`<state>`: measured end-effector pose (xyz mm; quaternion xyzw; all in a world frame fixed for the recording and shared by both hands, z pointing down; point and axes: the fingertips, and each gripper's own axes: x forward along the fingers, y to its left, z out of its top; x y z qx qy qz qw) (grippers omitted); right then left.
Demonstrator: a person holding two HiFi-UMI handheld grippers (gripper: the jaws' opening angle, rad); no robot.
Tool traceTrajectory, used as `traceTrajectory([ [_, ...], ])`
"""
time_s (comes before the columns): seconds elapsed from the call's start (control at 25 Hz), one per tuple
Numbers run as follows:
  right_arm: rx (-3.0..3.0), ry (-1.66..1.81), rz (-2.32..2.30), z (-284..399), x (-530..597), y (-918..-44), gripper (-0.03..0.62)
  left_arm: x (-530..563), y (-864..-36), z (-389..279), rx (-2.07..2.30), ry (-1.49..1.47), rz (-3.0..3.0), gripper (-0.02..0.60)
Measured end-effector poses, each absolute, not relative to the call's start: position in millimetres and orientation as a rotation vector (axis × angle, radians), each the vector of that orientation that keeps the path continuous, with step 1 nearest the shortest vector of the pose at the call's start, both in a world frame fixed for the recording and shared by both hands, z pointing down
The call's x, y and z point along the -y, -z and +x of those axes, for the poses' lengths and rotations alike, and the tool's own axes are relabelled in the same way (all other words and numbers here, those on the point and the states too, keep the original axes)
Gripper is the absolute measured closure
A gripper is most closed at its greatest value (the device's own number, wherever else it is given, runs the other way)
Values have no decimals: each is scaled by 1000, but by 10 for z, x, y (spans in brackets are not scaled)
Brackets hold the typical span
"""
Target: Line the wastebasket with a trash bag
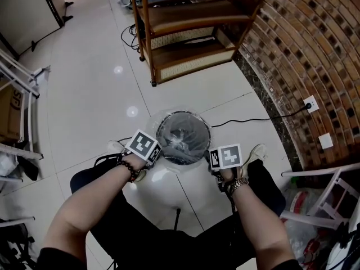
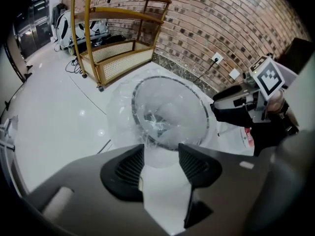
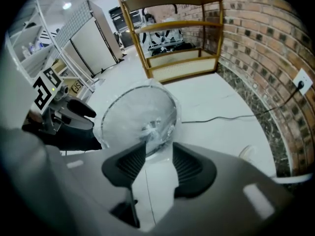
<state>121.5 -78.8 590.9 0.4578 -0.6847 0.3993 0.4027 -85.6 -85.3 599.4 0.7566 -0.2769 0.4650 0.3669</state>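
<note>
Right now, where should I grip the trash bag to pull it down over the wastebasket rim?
Probably the loose skirt of the trash bag, flaring outside the wastebasket rim on your near side. Come from outside, jaws straddling the thin film. The left gripper and right gripper are open with that edge just ahead.

Head view overhead, gripper views close, seemingly opposed, all sharing wastebasket
</note>
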Motion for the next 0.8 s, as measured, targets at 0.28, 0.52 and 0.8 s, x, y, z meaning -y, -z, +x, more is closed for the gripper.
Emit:
traceTrajectory([
  [0.28, 1696, -1074, 1118, 1129, 598, -6213, 424, 751, -6188, -846, 661, -1330, 1941, 354],
  [0.52, 1705, -1076, 1130, 1167, 617, -6202, 424, 770, -6238, -879, 662, -1357, 1939, 356],
  [0.8, 1838, -929, 1177, 1155, 929, -5637, 424, 997, -5848, -785, 723, -1085, 1970, 356],
])
